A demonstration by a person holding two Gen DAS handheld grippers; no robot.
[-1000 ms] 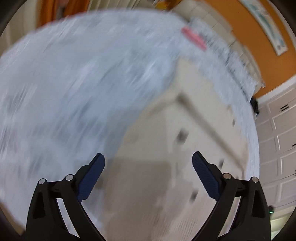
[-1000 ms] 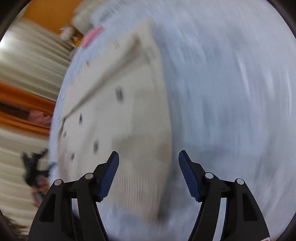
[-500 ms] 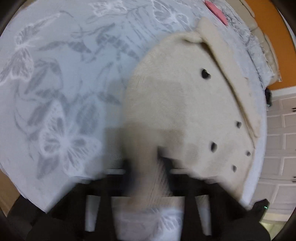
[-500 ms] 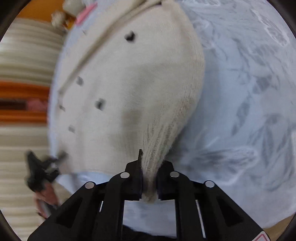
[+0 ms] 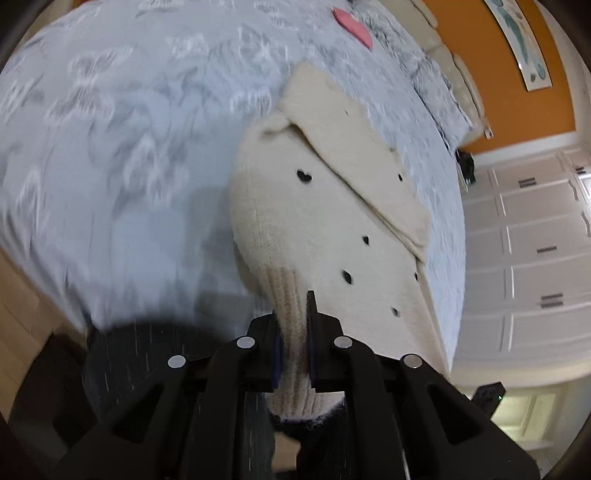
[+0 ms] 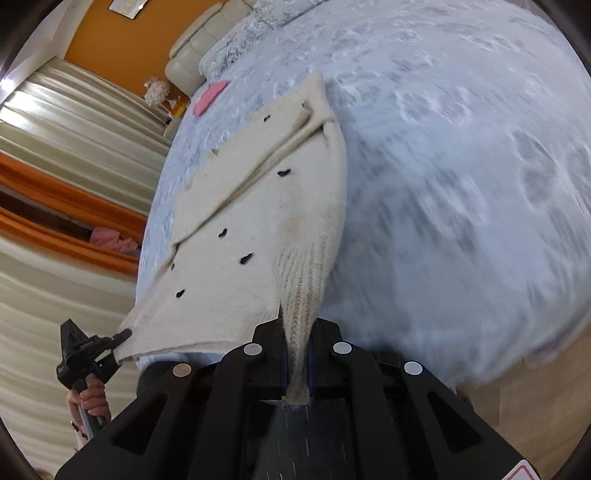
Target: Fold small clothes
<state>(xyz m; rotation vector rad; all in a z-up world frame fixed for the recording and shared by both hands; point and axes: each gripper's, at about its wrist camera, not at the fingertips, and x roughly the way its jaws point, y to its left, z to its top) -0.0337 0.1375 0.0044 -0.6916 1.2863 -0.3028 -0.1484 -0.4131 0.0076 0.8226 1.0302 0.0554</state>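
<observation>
A cream knit sweater (image 5: 325, 221) with small black hearts lies on a pale blue patterned bedspread (image 5: 122, 147), one sleeve folded across it. My left gripper (image 5: 293, 354) is shut on the ribbed hem at one bottom corner. My right gripper (image 6: 297, 363) is shut on the ribbed hem at the other bottom corner of the sweater (image 6: 251, 221). Both corners are lifted off the bed toward the near edge. The left gripper (image 6: 118, 339) also shows in the right wrist view, at the sweater's far corner.
A pink item (image 5: 352, 24) lies on the bed beyond the sweater and also shows in the right wrist view (image 6: 210, 96). A cream headboard (image 6: 199, 40) and orange wall stand behind. White cabinet doors (image 5: 535, 240) are to the right; wooden floor (image 6: 524, 417) is below.
Both grippers were open above the sweater a second ago. They closed on the hem corners and have since pulled them up and back toward the bed's near edge.
</observation>
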